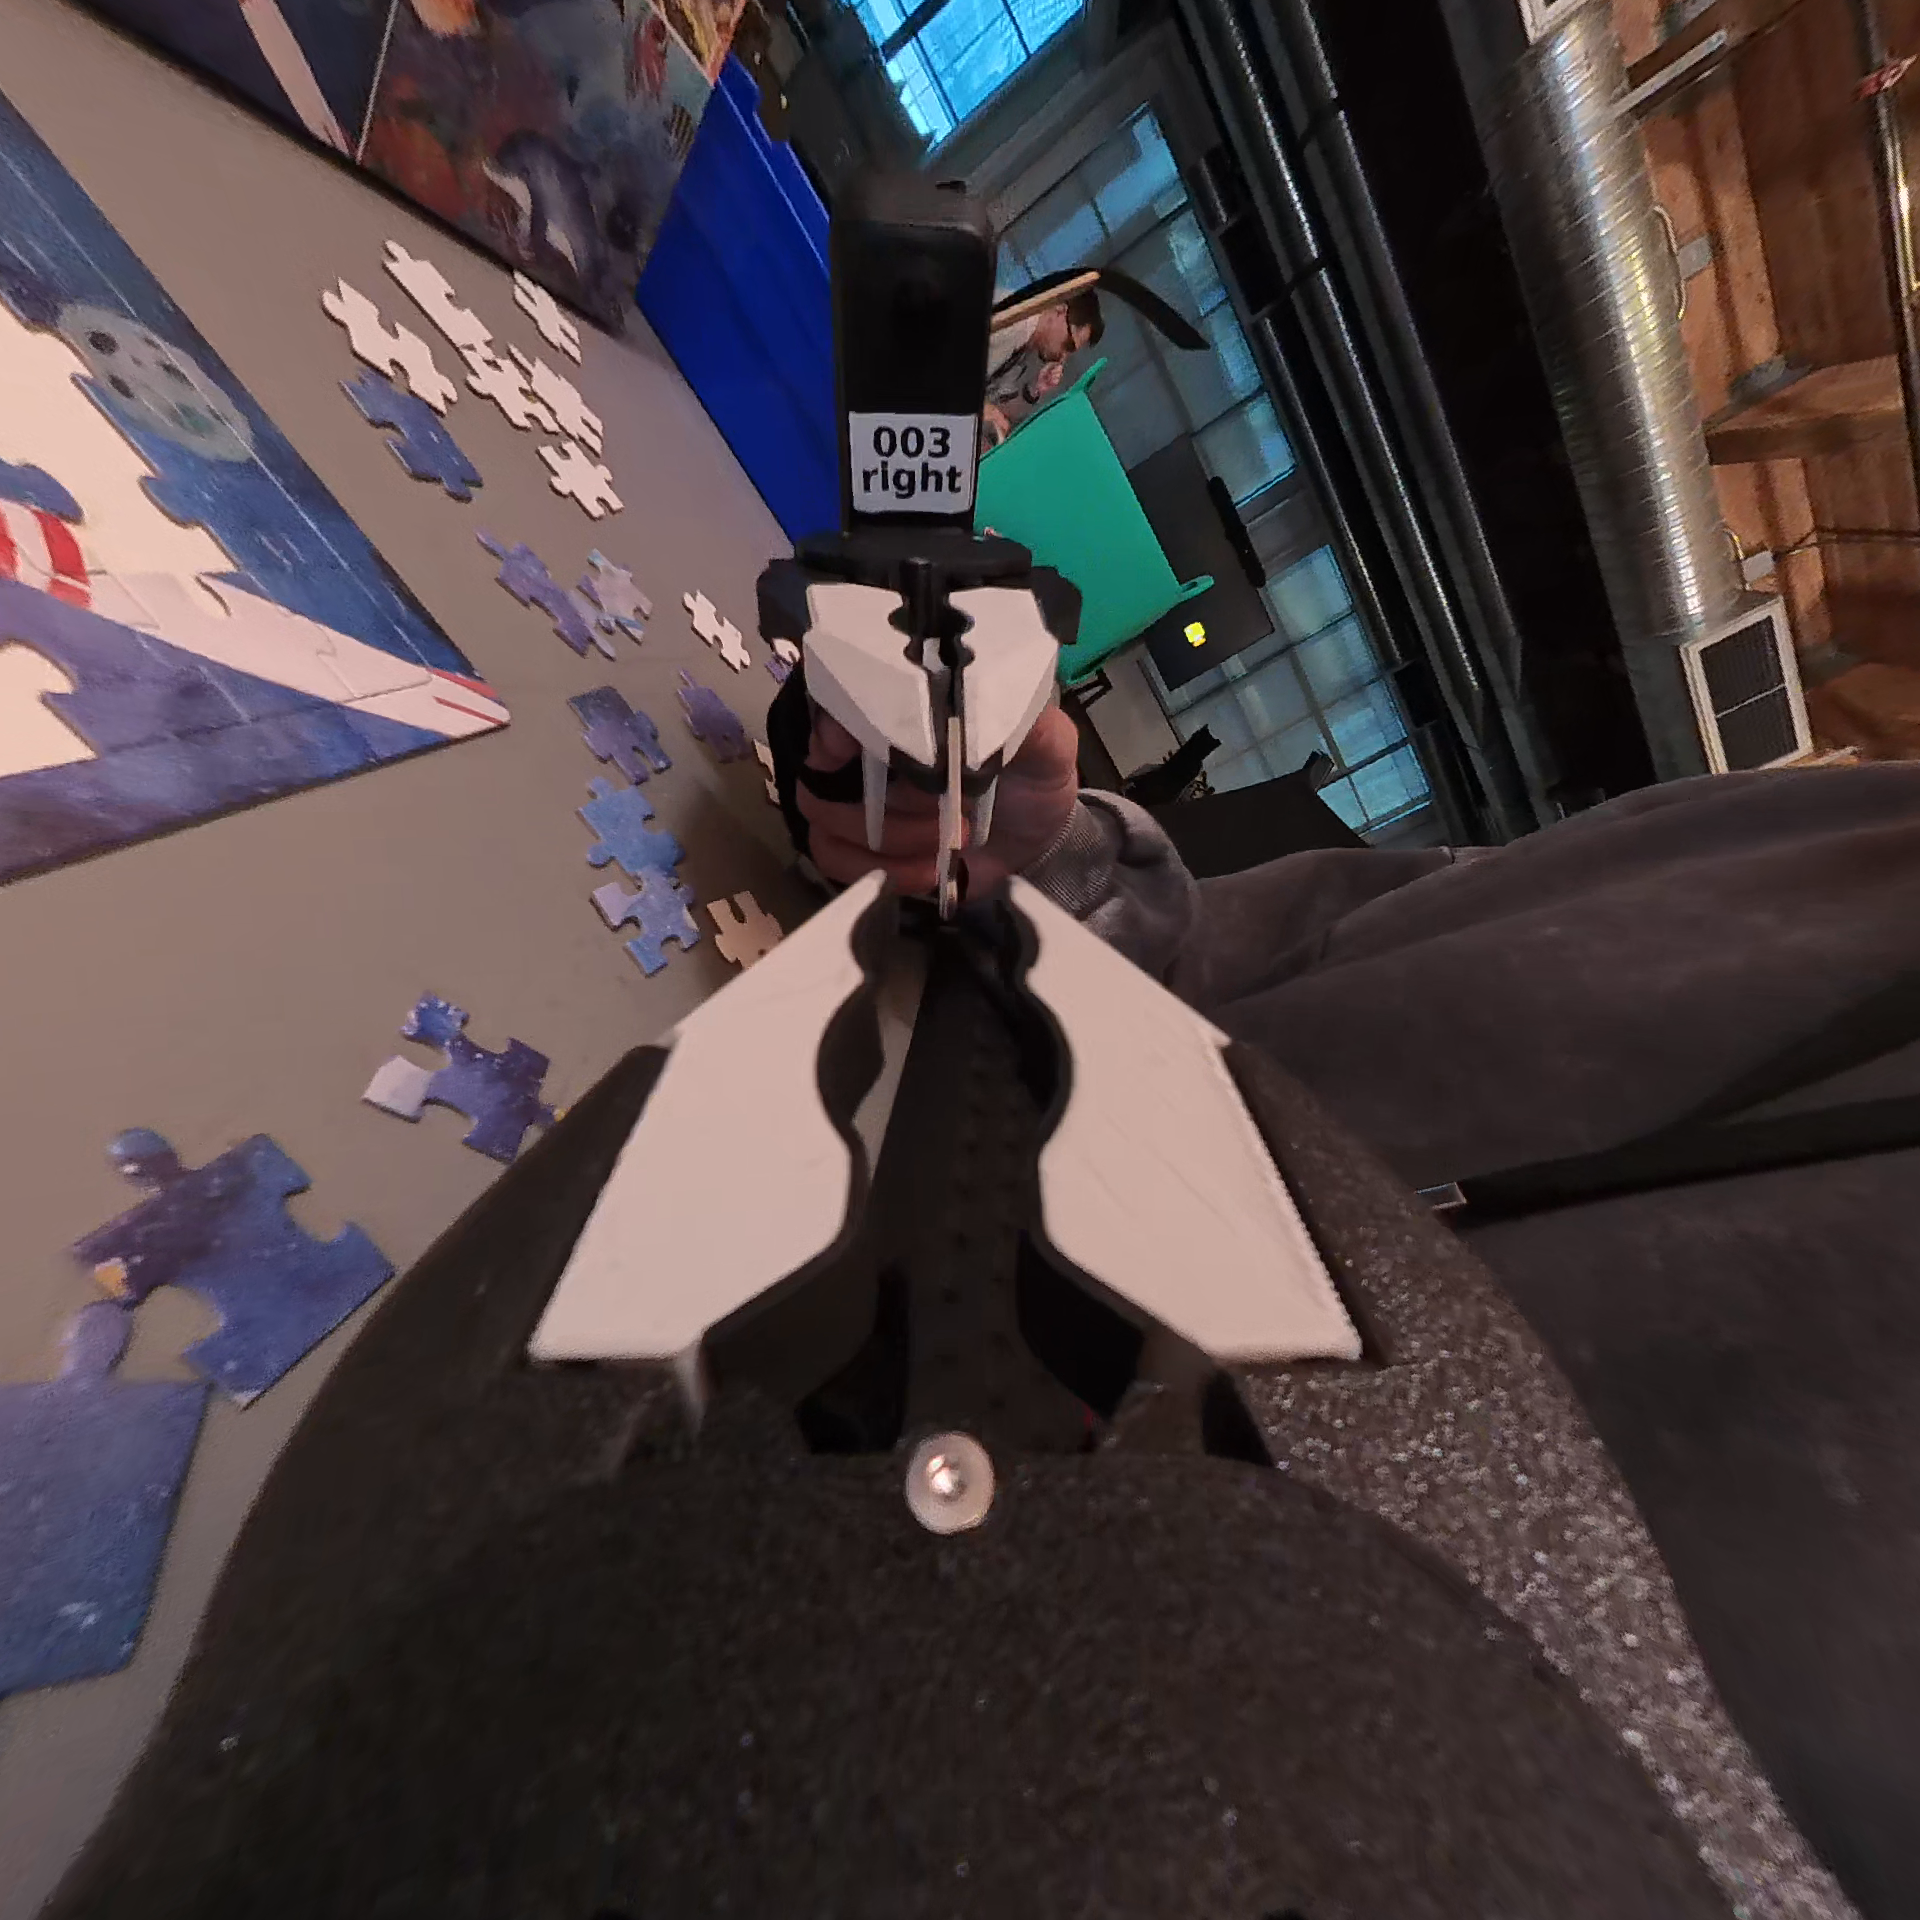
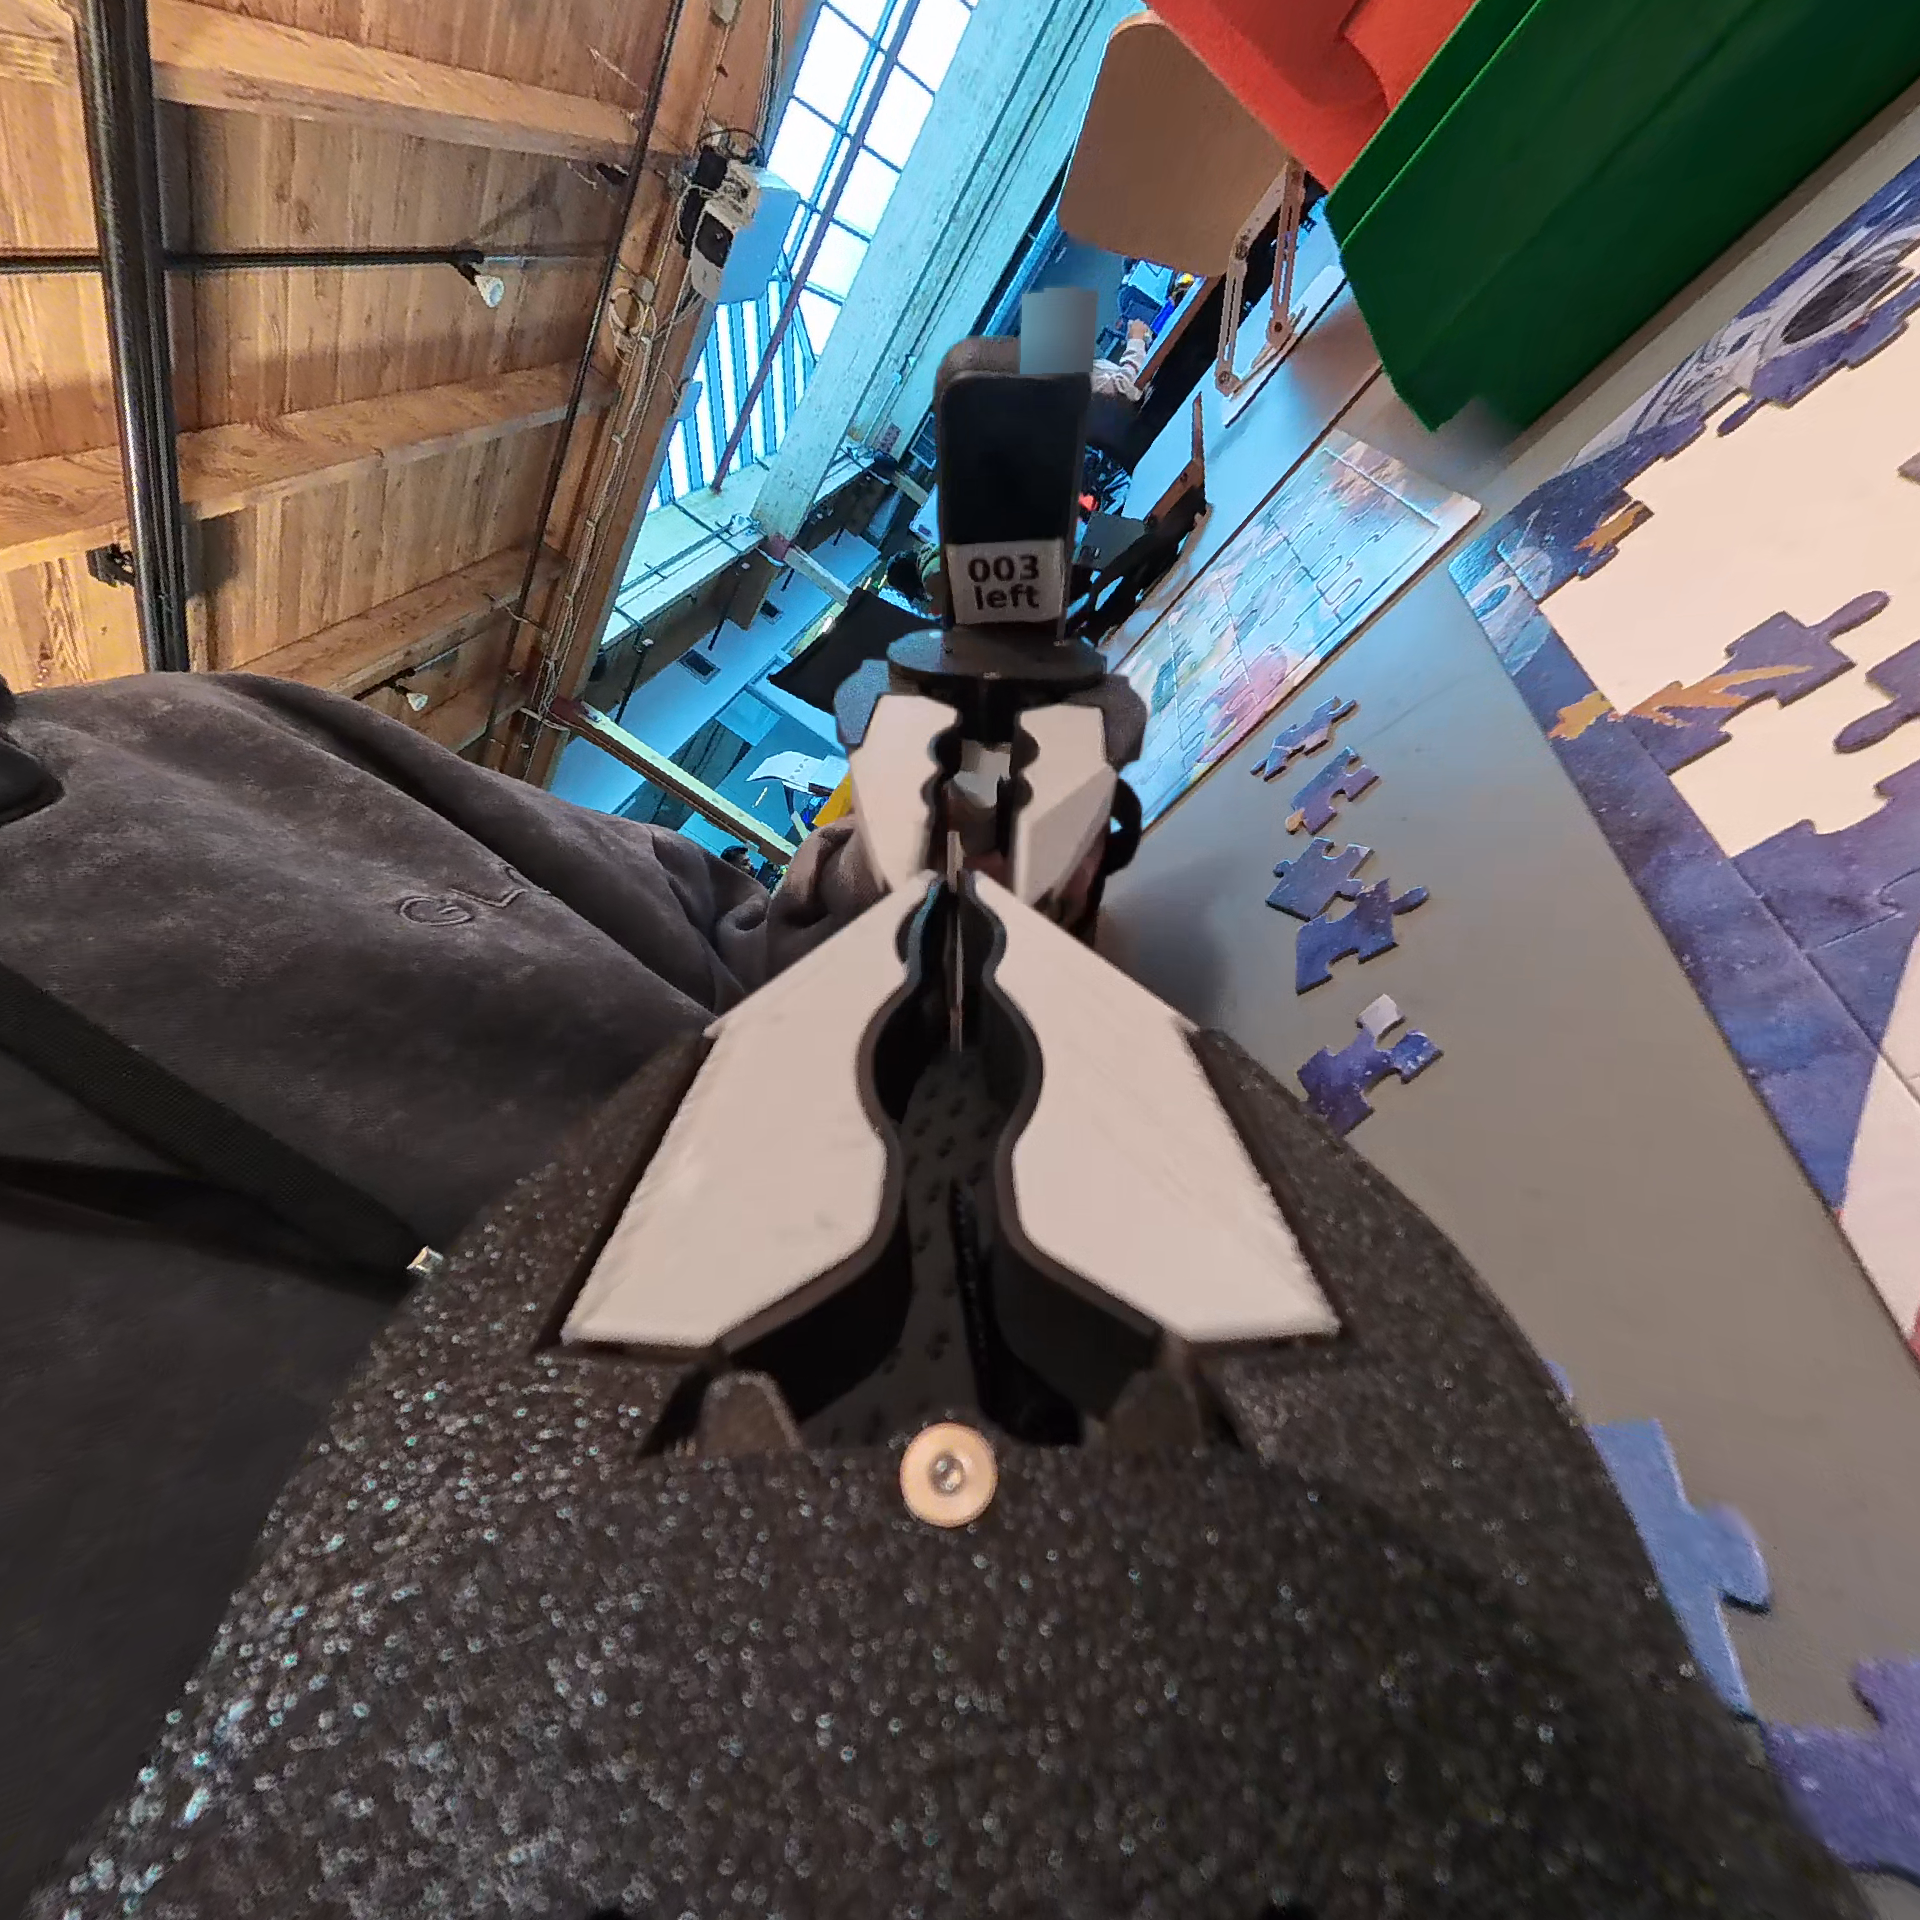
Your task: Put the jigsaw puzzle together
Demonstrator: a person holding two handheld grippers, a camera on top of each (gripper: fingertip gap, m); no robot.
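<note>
My right gripper (image 2: 954, 883) is shut on a thin puzzle piece (image 2: 954, 940), seen edge-on and held in the air. My left gripper (image 1: 948, 883) faces it tip to tip. Its fingers are open on either side of the same piece (image 1: 948, 821) and do not clamp it. Each gripper shows in the other's view: the right gripper (image 1: 935, 831) and the left gripper (image 2: 966, 847). The partly built blue-and-white puzzle (image 1: 239, 603) lies on the grey table (image 1: 312, 935). It also shows in the right wrist view (image 2: 1766, 935).
Loose blue pieces (image 1: 623, 821) and face-down white pieces (image 1: 468, 343) lie beside the puzzle, more in the right wrist view (image 2: 1340, 904). A colourful finished puzzle (image 1: 499, 135), a blue box (image 1: 727, 260) and a green bin (image 2: 1610, 208) stand at the table's far side. A dark sweatshirt (image 2: 312, 935) is close.
</note>
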